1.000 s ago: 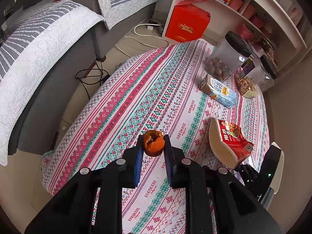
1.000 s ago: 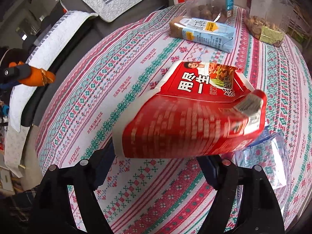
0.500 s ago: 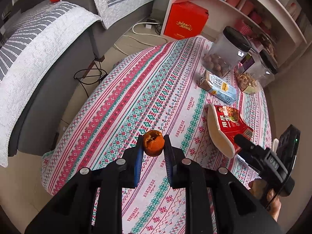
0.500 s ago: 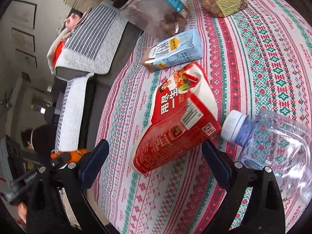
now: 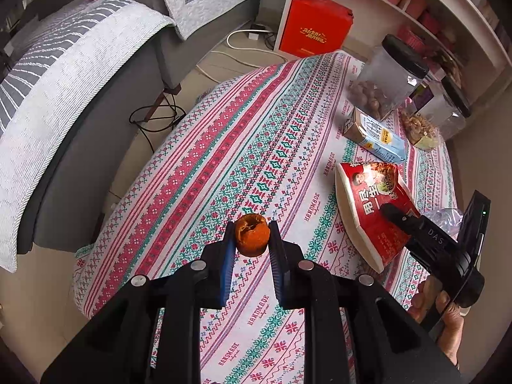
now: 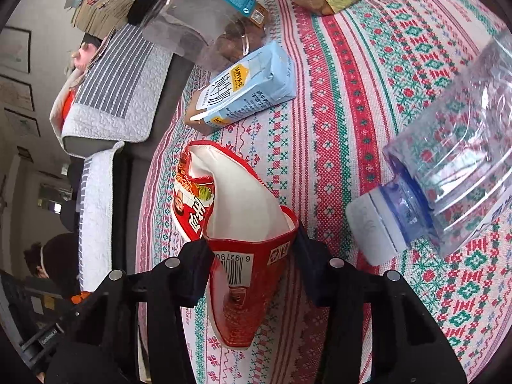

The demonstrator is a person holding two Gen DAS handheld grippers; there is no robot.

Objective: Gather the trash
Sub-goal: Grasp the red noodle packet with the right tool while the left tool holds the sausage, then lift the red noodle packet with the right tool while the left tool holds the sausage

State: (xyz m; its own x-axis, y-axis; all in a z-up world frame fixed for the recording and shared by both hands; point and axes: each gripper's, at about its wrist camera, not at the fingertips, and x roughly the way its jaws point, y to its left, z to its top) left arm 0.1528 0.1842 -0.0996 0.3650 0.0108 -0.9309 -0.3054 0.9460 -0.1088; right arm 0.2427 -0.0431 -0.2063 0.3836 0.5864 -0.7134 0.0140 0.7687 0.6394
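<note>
Near the tablecloth's (image 5: 204, 172) edge, left gripper (image 5: 251, 240) clamps orange peel (image 5: 251, 235) (right gripper (image 6: 252, 249) closing on red packet (image 6: 243, 240)).

A round tabletop (image 5: 224, 147) covered in a red, green and white patterned cloth. On it lie a pale blue drink carton (image 5: 374, 131) on its side, a red snack bag (image 5: 368, 208), a clear plastic bottle (image 6: 448, 166) on its side, two black-lidded clear jars (image 5: 387, 76) and a small bag of nuts (image 5: 419, 128).
</note>
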